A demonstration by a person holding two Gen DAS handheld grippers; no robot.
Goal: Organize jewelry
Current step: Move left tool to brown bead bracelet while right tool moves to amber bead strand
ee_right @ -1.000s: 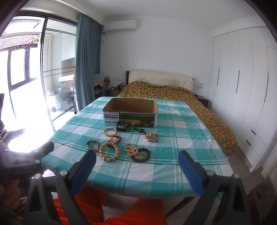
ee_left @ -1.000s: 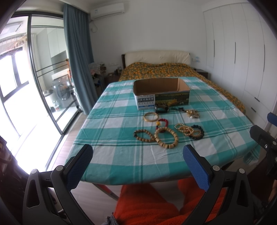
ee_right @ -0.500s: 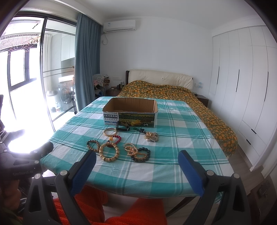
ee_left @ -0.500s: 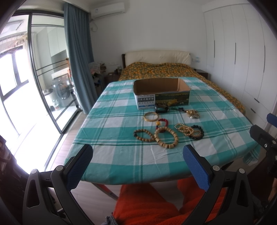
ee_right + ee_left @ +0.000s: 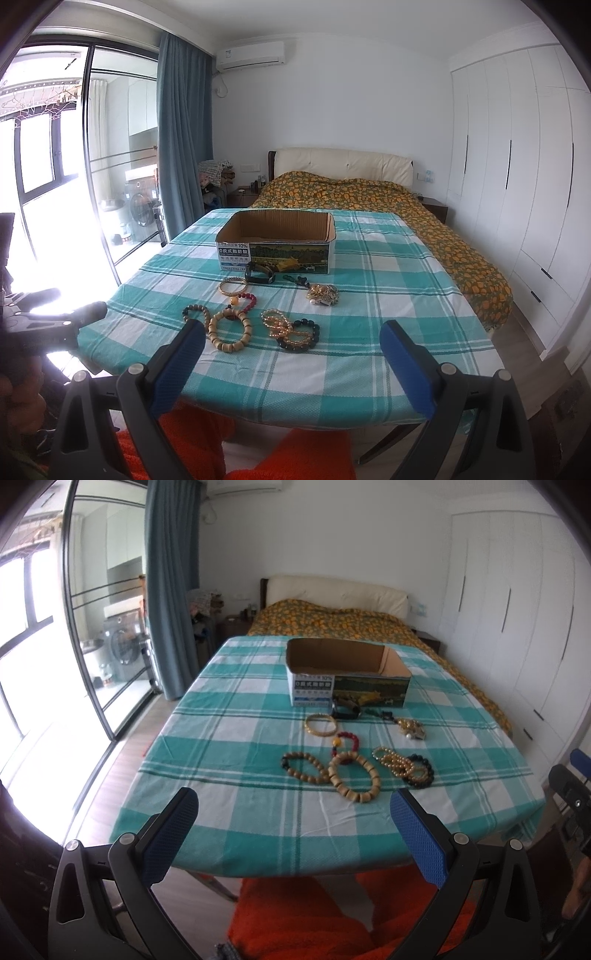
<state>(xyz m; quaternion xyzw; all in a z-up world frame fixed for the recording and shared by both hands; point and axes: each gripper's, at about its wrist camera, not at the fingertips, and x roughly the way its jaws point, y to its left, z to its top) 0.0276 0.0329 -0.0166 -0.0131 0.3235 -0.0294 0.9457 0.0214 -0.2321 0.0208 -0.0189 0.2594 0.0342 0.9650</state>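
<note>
Several bracelets lie in a cluster on the teal checked tablecloth (image 5: 240, 738): a large wooden bead bracelet (image 5: 375, 777), a thinner brown bead one (image 5: 303, 771), a red bead one (image 5: 355, 738), a gold bangle (image 5: 320, 718), pearl-gold strands (image 5: 395, 762), a black bead bracelet (image 5: 424, 779), a black band (image 5: 345, 712) and a gold tangle (image 5: 410, 728). Behind them stands an open cardboard box (image 5: 347, 686), seen from the right as box (image 5: 275, 254). My left gripper (image 5: 291, 805) and my right gripper (image 5: 293, 332) hover open at the table's near edge, short of the jewelry, holding nothing.
A bed with an orange-patterned cover (image 5: 369, 192) lies beyond the table. White wardrobes (image 5: 517, 166) line the right wall, and glass doors with a blue curtain (image 5: 181, 129) line the left. An orange-clad lap (image 5: 295, 915) sits under the table edge.
Almost nothing differs. The left wrist view has tipped slightly downward. Both grippers stay open and the jewelry has not moved.
</note>
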